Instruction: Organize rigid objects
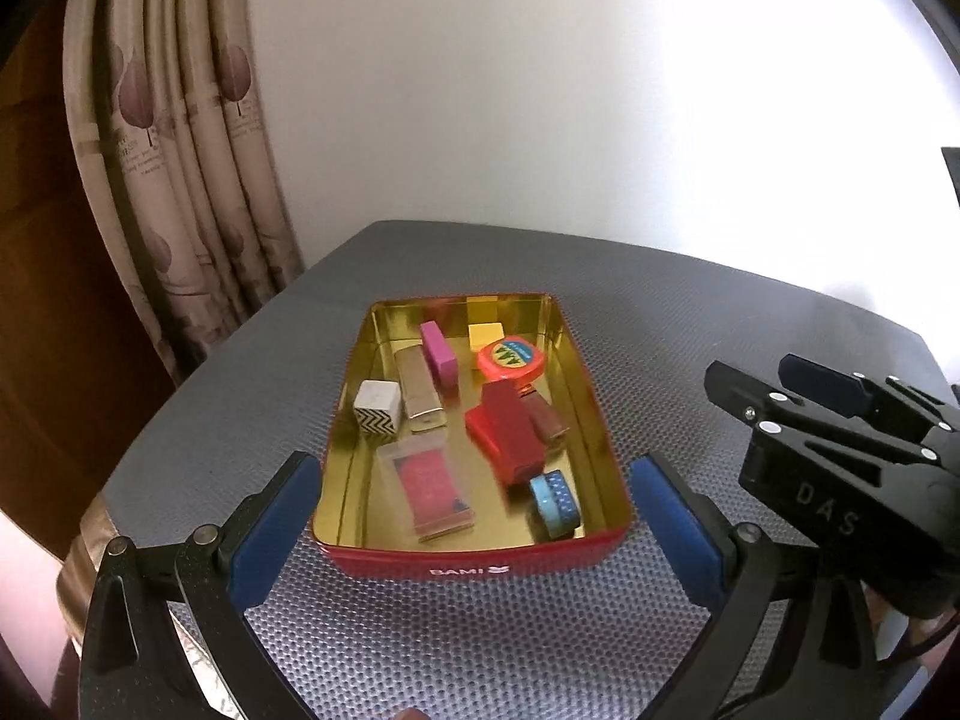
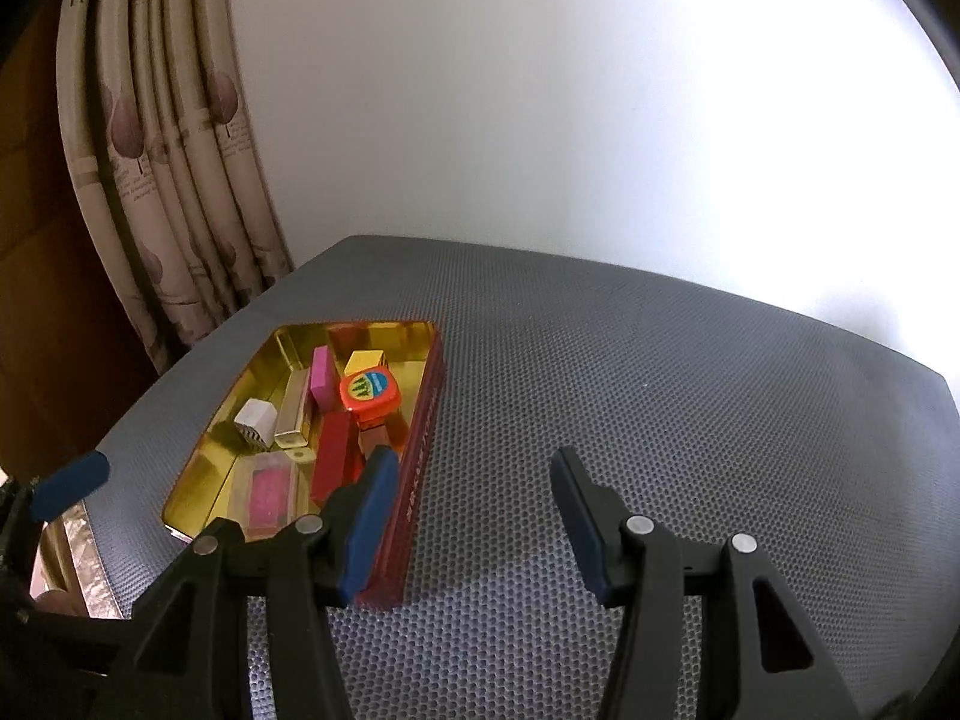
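Observation:
A red tin (image 1: 468, 561) with a gold inside stands on the grey mat; it also shows in the right wrist view (image 2: 414, 480). In it lie several small objects: a pink block (image 1: 439, 353), a yellow block (image 1: 485, 336), an orange tape measure (image 1: 510, 358), a white zigzag cube (image 1: 377, 407), a gold case (image 1: 419, 391), red boxes (image 1: 507, 435), a clear box with a pink card (image 1: 427, 483) and a blue dotted roll (image 1: 555, 498). My left gripper (image 1: 471, 510) is open, its fingers on either side of the tin's near end. My right gripper (image 2: 474, 516) is open and empty, right of the tin.
The grey dotted mat (image 2: 660, 420) covers the table. A patterned curtain (image 1: 180, 180) hangs at the back left beside a white wall. The right gripper's body (image 1: 840, 450) shows at the right of the left wrist view.

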The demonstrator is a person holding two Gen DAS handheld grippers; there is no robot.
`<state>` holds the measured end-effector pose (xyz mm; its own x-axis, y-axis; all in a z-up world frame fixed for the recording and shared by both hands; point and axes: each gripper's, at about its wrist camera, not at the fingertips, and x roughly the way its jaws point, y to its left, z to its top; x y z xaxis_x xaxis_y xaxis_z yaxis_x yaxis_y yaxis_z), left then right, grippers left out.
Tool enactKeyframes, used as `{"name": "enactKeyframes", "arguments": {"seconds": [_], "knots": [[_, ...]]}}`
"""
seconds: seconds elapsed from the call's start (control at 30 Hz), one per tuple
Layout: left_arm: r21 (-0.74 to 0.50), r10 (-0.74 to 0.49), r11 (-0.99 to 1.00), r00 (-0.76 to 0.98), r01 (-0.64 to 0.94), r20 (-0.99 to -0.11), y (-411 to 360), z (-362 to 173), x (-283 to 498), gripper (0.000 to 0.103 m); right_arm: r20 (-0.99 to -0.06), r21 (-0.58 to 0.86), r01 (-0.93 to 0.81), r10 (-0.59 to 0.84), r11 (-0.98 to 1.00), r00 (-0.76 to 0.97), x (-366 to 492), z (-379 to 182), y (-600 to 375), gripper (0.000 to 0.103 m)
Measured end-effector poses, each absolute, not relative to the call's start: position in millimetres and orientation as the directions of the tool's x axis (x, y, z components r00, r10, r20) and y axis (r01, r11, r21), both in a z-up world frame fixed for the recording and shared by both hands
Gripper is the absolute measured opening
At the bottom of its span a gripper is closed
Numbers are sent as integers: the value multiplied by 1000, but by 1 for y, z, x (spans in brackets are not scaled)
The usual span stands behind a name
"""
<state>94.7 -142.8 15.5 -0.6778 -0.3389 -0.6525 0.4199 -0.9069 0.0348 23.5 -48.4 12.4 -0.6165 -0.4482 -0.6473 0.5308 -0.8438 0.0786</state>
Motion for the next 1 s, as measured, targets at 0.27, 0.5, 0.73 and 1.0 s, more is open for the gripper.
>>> {"name": "enactKeyframes", "arguments": {"seconds": [0.27,0.5,0.73,1.0], "knots": [[12,-339,-896,-666,444,-664,-137,15,94,103,-637,74,522,-442,-850,-631,23,16,-43,56],[-18,-277,-922,-690,388,-668,-126,12,91,103,-632,76,525,-448,-848,-632,23,17,-40,58],[6,-304,-916,-683,401,-664,-117,10,89,103,-629,75,530,-453,-845,-632,24,17,-39,58],[20,-318,-912,-675,409,-666,-116,6,90,103,-630,73,535,-454,-842,-629,25,17,-40,58]]}}
